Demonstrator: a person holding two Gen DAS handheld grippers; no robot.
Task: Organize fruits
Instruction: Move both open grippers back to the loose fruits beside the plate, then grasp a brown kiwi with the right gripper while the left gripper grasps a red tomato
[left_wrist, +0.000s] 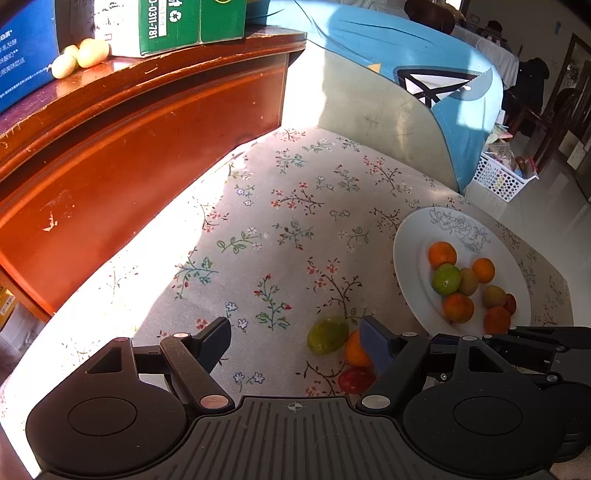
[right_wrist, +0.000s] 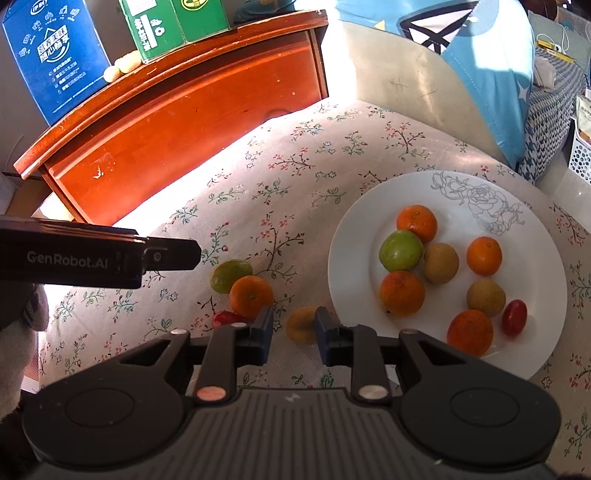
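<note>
My right gripper is shut on a small yellow-orange fruit, just left of the white plate's rim, above the floral cloth. On the plate lie several fruits: oranges, a green one, brownish ones and a red tomato. A green fruit, an orange and a red tomato lie together on the cloth. My left gripper stands open around that cluster without touching it. Its right finger hides part of the orange.
A red-brown wooden cabinet borders the cloth at the left. It carries a green box, a blue box and pale yellow fruits. A chair back with a blue cover stands behind. A white basket sits on the floor.
</note>
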